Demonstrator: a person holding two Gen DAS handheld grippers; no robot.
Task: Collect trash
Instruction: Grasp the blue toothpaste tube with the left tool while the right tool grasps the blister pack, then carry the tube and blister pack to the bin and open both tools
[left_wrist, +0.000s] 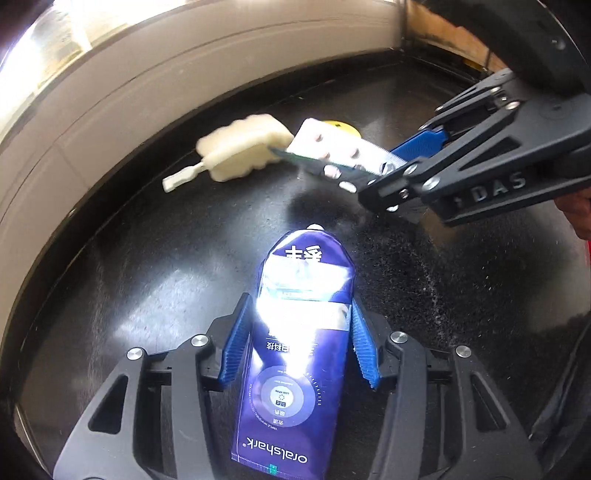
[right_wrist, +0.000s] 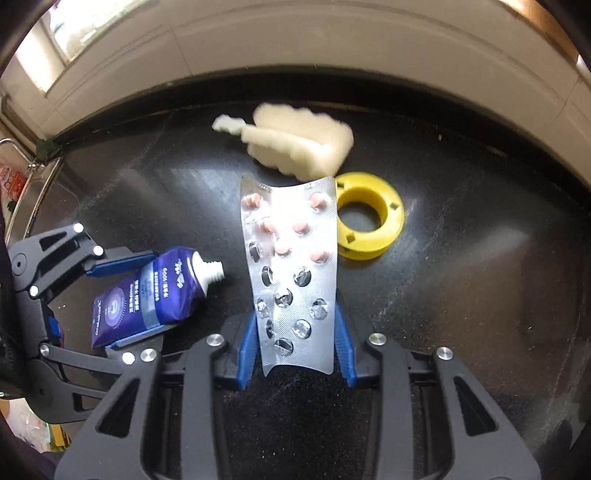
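Observation:
A purple toothpaste tube (left_wrist: 291, 398) with no cap lies on the black counter (left_wrist: 147, 277). My left gripper (left_wrist: 300, 302) is shut on it, a blue pad pressed on each side. The right wrist view shows the same tube (right_wrist: 155, 291) in the left gripper (right_wrist: 155, 295) at the left. My right gripper (right_wrist: 295, 317) is shut on a silver blister pack (right_wrist: 291, 258) that bows between the pads and holds several pink pills. In the left wrist view the right gripper (left_wrist: 354, 162) reaches in from the right with the pack (left_wrist: 325, 144).
A white foam brush with a short handle (right_wrist: 299, 144) lies just beyond the pack, and a yellow plastic ring (right_wrist: 369, 218) sits to its right. A pale tiled wall (right_wrist: 332, 48) runs along the counter's far edge. A metal rack edge (right_wrist: 33, 177) shows at the far left.

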